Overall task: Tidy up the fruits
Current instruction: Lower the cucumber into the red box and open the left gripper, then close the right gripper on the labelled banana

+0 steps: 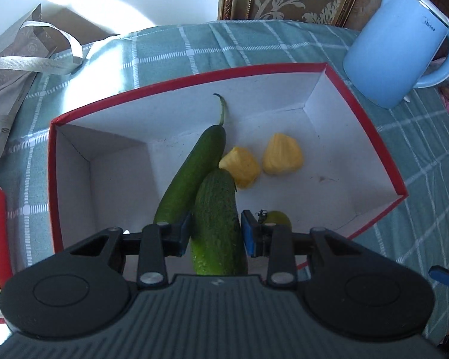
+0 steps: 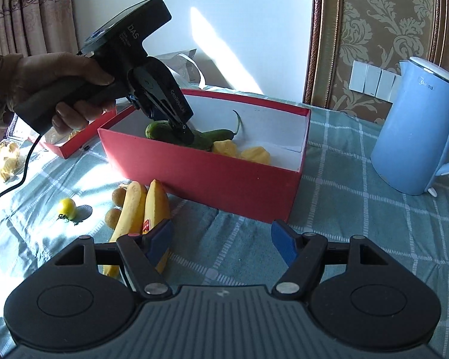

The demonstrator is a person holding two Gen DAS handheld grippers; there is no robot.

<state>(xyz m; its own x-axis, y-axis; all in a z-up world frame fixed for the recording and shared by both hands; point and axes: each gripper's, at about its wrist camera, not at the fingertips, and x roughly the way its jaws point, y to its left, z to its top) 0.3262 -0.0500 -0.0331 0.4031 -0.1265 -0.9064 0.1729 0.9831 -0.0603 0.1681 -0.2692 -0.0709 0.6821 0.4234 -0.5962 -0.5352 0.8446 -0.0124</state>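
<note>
Two cucumbers in red box (image 1: 371,125); left gripper (image 1: 215,234) fingers clamp one.

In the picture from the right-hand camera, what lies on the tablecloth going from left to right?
Small yellow tomato → two bananas → red box → blue kettle.

A home: curtains (image 2: 30,9), ornate wallpaper (image 2: 383,15), checked tablecloth (image 2: 359,224), blue kettle (image 2: 416,128).
</note>
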